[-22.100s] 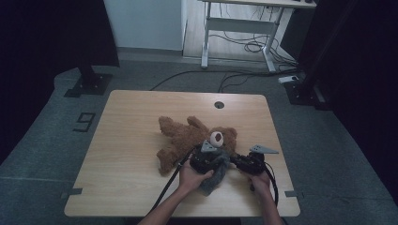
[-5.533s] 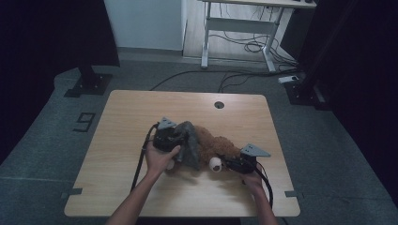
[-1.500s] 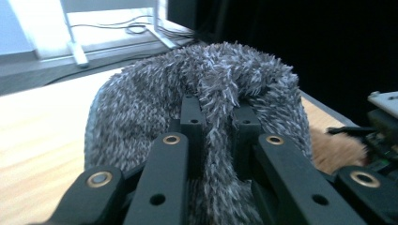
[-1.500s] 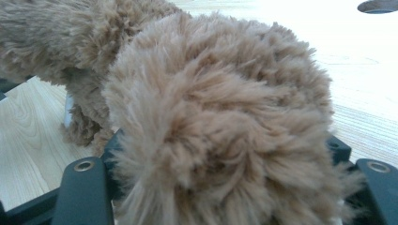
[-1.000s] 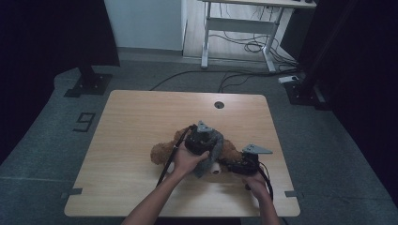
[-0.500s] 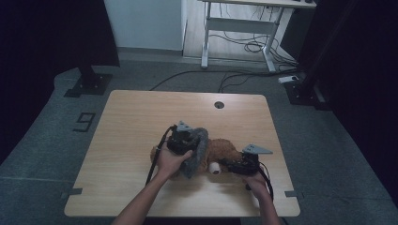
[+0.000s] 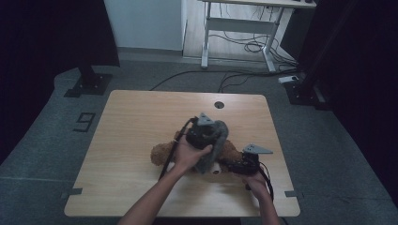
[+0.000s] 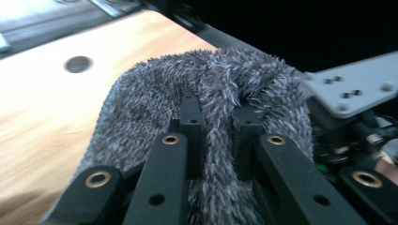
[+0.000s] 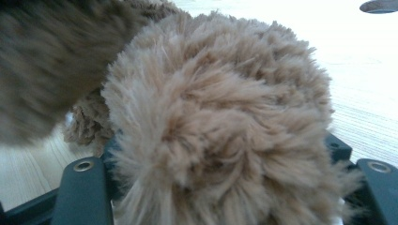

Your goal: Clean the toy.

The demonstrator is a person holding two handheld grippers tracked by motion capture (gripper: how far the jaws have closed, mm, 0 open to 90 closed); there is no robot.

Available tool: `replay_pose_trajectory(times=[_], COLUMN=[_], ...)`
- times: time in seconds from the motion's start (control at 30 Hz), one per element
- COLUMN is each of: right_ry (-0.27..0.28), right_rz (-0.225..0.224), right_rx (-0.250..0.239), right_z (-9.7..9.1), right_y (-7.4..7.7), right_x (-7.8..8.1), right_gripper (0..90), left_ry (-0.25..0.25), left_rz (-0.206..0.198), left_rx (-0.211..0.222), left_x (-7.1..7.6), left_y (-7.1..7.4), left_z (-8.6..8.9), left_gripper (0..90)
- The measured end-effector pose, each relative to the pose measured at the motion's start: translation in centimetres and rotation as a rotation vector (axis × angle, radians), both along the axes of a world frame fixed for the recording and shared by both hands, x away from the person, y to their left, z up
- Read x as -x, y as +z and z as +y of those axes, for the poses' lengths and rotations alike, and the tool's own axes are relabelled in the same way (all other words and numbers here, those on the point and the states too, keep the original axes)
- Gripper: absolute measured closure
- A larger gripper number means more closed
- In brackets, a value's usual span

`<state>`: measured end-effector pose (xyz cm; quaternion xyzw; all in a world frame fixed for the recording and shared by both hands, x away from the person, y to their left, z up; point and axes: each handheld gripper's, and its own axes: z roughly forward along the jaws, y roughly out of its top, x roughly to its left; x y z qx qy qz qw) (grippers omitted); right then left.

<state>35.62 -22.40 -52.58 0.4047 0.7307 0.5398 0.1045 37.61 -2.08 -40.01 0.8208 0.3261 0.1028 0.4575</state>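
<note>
The grey fuzzy garment [image 7: 212, 143] is the thing being worked, and it is only partly on the brown teddy bear [image 7: 162, 153], which lies on the bench [image 7: 141, 117] in the near half, toward the right-hand edge. In the high view the cloth is bunched over the bear's middle and upper body, lifted off it where the left gripper [image 7: 202, 133] holds it. In the left gripper view that gripper's fingers [image 8: 190, 112] are pinched together on a fold of the grey pile, with cloth draped to both sides of them. The right gripper [image 7: 241, 165] sits low by the bear's head end, near the right edge; in the right gripper view brown fur [image 9: 220, 126] bulges between its two sides, so it looks clamped on a rounded part of the bear, steadying it.

As I judge it, the dressing is under way but far from finished: the garment is gathered rather than spread, and the bear's legs toward the left remain bare. I cannot tell whether any limb has passed through an opening. What seems left is to draw the cloth down over the body and smooth it.
</note>
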Motion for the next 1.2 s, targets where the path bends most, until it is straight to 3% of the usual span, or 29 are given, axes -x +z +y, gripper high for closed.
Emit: replay_pose_trajectory(times=[0.1, 0.2, 0.23, 0.33, 0.5, 0.6, 0.7, 0.8, 0.9, 1.03, 1.2], right_ry=[0.000, -0.002, 0.000, 0.000, 0.001, 0.001, 0.002, 0.004, 0.002, -0.004, -0.004], right_rz=[-0.003, -0.001, 0.000, -0.001, -0.002, -0.005, -0.007, -0.005, -0.010, -0.005, -0.008], right_rx=[0.001, 0.003, 0.007, 0.013, 0.010, 0.004, 0.008, 0.001, -0.005, -0.011, -0.014], right_z=[0.0, 0.0, 0.0, 0.0, -0.1, 0.0, 0.0, -0.1, 0.0, 0.0, 0.0], right_y=[0.0, 0.0, 0.0, -0.1, -0.2, -0.3, -0.2, -0.3, -0.4, -0.4, -0.4], right_x=[0.0, 0.0, 0.0, 0.0, 0.0, 0.0, 0.0, 0.0, 0.0, -0.1, -0.1], right_gripper=[29.6, 29.5, 29.4, 29.3, 29.3, 29.3, 29.3, 29.3, 29.4, 29.4, 29.4], left_ry=[-0.033, -0.037, -0.035, -0.017, 0.059, 0.089, 0.116, 0.141, 0.158, 0.158, 0.099], left_rz=[0.029, 0.055, 0.049, 0.052, 0.026, 0.070, 0.068, 0.077, 0.068, 0.028, -0.016], left_rx=[-0.046, -0.093, -0.090, -0.057, -0.094, -0.042, 0.000, 0.015, 0.009, -0.004, 0.004], left_x=[0.1, 0.0, 0.1, 0.2, -0.1, -0.7, -0.6, -0.5, 0.0, 0.5, 0.8], left_y=[-1.6, -3.8, -4.5, -4.7, -4.7, -5.2, -5.1, -5.2, -5.1, -3.9, -1.5], left_z=[-2.2, -3.2, -3.2, -2.6, 0.2, 2.9, 5.6, 8.3, 9.6, 8.9, 5.4], left_gripper=[78.2, 78.4, 78.5, 78.8, 78.7, 78.8, 78.9, 79.1, 79.1, 79.0, 79.0])
